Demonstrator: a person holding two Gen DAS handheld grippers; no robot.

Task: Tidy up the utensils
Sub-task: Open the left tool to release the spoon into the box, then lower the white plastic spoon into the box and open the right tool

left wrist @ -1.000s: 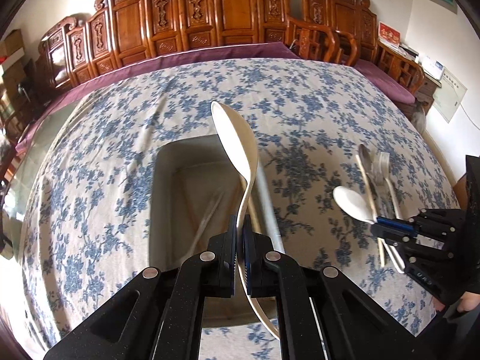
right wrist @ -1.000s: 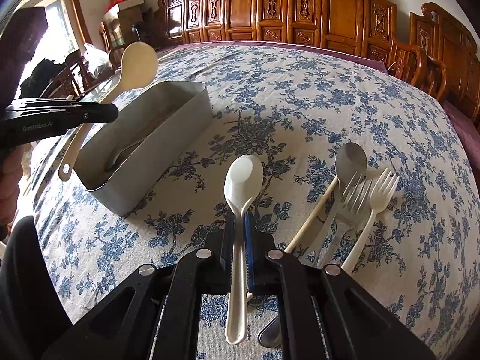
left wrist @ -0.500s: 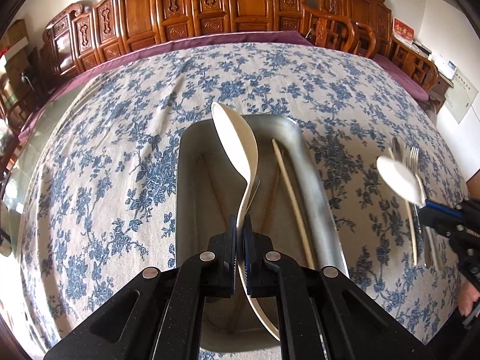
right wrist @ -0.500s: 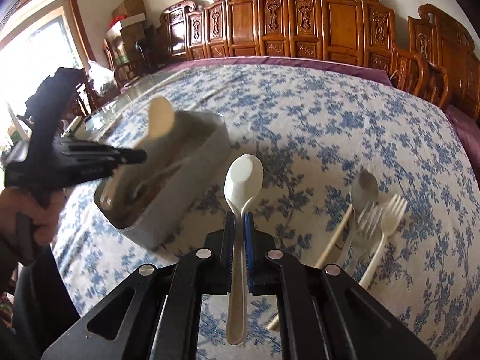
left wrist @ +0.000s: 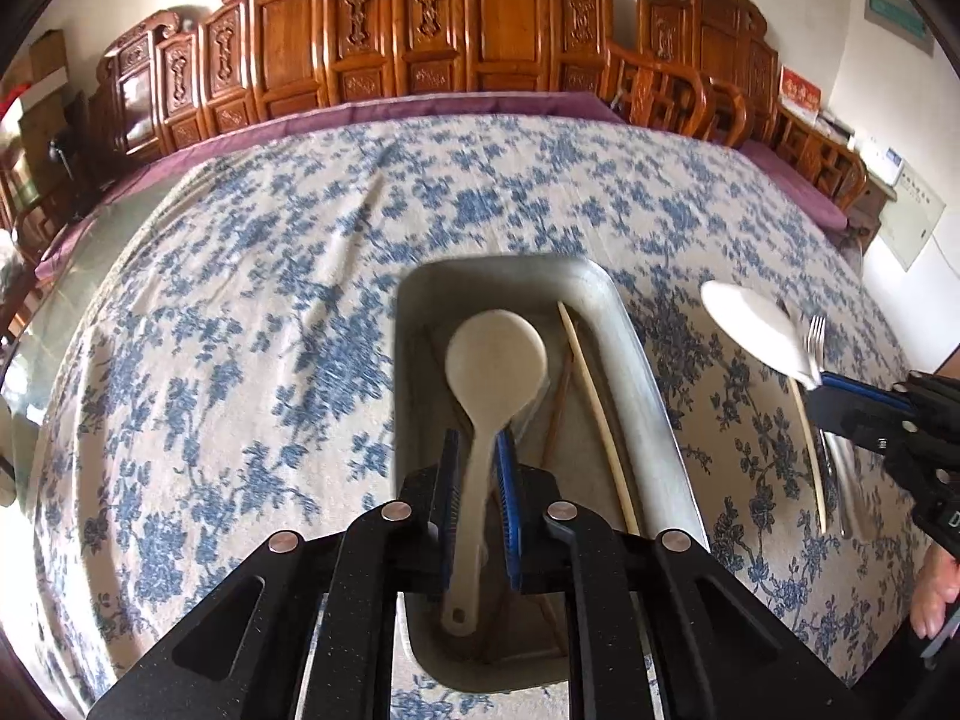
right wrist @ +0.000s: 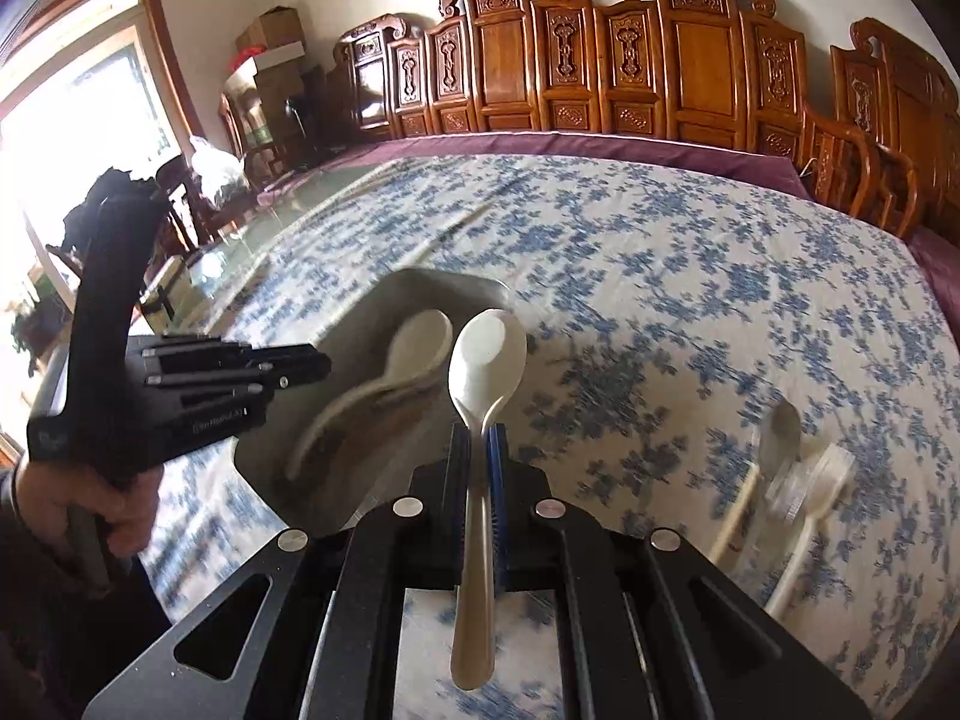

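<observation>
the left tool is seen over the near end of the grey tray, its jaws opening; the cream ladle spoon lies loose between the blue pads, no longer pressed, its bowl toward the far end and its handle along the tray's length, apparently so that it is dropped lengthwise among what is already stored. beside it in the tray two chopsticks are counted, one pale and one darker; more may be hidden under the spoon. the right tool is clenched on the handle of a white spoon, held above the desk just right of the tray, presumably to be brought in next. further right on the flowered cloth the leftover utensils are blurred: about four can be made out, a grey spoon, a cream handle and two forks, though the count cannot be fixed. one tray and two tools are present. along the far side carved wooden chairs are lined up.
</observation>
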